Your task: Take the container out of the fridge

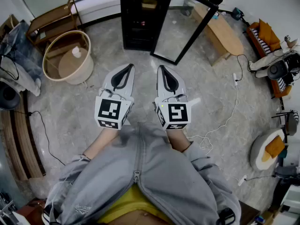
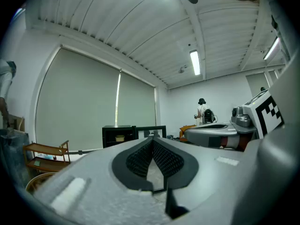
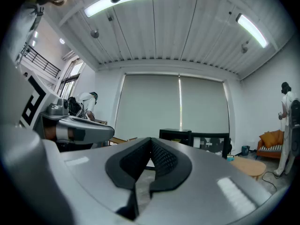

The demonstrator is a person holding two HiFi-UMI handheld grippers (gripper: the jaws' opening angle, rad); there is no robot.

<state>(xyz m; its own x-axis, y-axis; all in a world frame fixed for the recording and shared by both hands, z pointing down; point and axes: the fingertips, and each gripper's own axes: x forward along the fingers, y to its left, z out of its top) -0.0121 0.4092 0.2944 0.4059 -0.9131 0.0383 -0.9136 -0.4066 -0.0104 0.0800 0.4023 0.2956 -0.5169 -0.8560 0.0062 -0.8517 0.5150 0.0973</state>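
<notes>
A black fridge (image 1: 140,20) stands at the far side of the floor, its glass door (image 1: 185,27) swung open to the right. A pale container (image 1: 149,4) sits on an upper shelf inside; the left gripper view shows the container (image 2: 120,138) small within the fridge (image 2: 117,136). My left gripper (image 1: 127,67) and right gripper (image 1: 161,68) are held side by side, pointing at the fridge from well short of it. Both are shut with nothing between the jaws. The right gripper view shows the fridge (image 3: 176,136) beyond the closed tips (image 3: 151,141).
A round wooden tub (image 1: 68,56) and a wooden rack (image 1: 51,18) stand at the left. A wooden board (image 1: 225,29) lies right of the fridge door. White cables (image 1: 225,121) trail across the marble floor. A person (image 2: 202,111) stands far off.
</notes>
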